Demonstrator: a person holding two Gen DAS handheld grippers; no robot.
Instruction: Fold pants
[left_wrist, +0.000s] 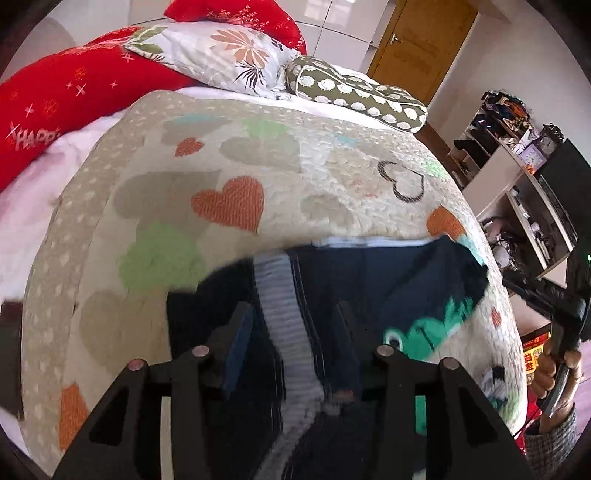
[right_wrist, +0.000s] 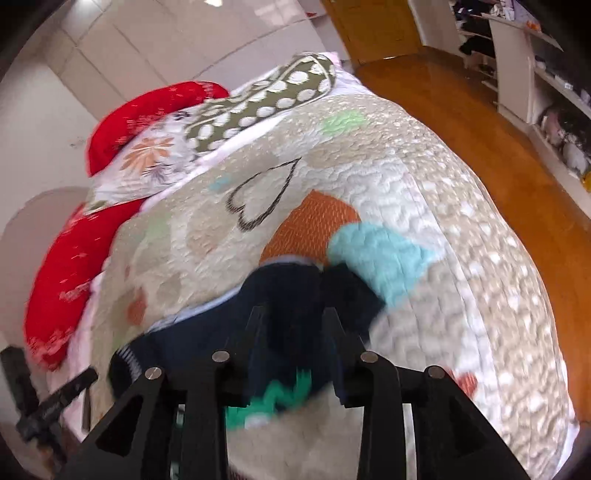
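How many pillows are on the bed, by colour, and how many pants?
Red pillows: 2
White flowery pillow: 1
Green spotted pillow: 1
Dark blue pants: 1
Total: 5

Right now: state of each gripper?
Left gripper: open, pants between the jaws, not clamped.
Right gripper: open, over the pants, not gripping.
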